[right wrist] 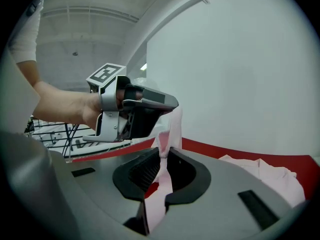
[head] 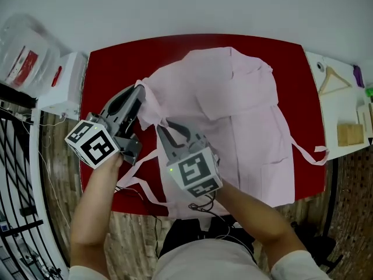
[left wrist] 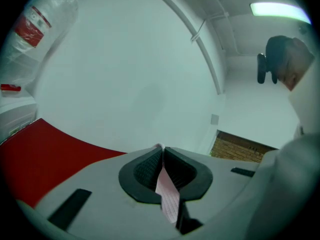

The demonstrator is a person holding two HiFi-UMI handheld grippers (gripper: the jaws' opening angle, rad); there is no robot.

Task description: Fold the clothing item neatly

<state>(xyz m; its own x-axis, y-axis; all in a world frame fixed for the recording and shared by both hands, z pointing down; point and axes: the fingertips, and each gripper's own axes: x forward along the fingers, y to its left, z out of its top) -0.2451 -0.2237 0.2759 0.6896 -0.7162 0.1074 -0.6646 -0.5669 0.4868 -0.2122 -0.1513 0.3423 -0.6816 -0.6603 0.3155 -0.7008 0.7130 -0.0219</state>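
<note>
the pink garment (head: 245, 109) lies spread on the red table (head: 111, 63). its long axis runs from the far edge toward the person, slightly slanted, and the hem reaches the near edge on the right. both grippers are at its left side, close together. the left gripper (head: 139, 93) is clenched on a thin fold of pink cloth, which the left gripper view shows pinched flat between its pads. the right gripper (head: 165, 127), just nearer the person, is clamped the same way on a pink strip that runs up from its jaws to the left gripper's. the two therefore hold one edge between them, raised off the table with only a short span of cloth from jaw to jaw. the bulk of the garment lies to the right of both. i judge the next move is to carry this edge rightward over the body, folding along a line parallel to the long axis. the right gripper is nearer the garment's middle and the left is nearer its far end, so they would need to travel together to keep the fold straight.
</note>
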